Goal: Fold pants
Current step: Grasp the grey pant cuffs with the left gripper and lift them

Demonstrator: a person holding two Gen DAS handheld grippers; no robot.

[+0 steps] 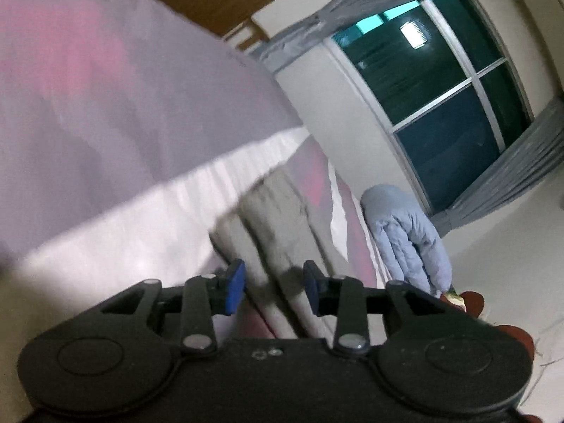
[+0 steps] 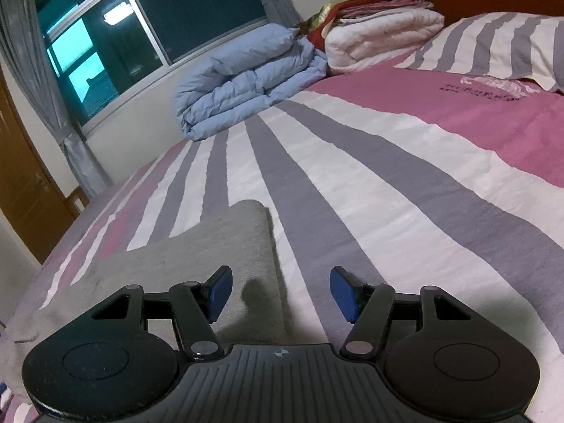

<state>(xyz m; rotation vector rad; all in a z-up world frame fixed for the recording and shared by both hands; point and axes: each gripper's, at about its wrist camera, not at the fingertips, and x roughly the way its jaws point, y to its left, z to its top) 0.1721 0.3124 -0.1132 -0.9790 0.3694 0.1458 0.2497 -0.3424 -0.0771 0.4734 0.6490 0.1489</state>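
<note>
Faintly, unreadable dark lettering [image 2: 481, 93] marks the pink bedspread [image 2: 458, 112] beyond grey pants [image 2: 197, 246].

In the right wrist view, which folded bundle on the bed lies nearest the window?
The blue duvet; the white quilt sits farther right, toward the headboard.

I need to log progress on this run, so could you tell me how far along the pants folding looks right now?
Done: the gray pants lie flat on the striped bedspread, with a neat straight edge that suggests at least one fold. In hand: nothing; the left gripper and right gripper are both open, hovering over the fabric. Left: whether further folds are needed cannot be judged, since most of the pants are out of view.
</note>
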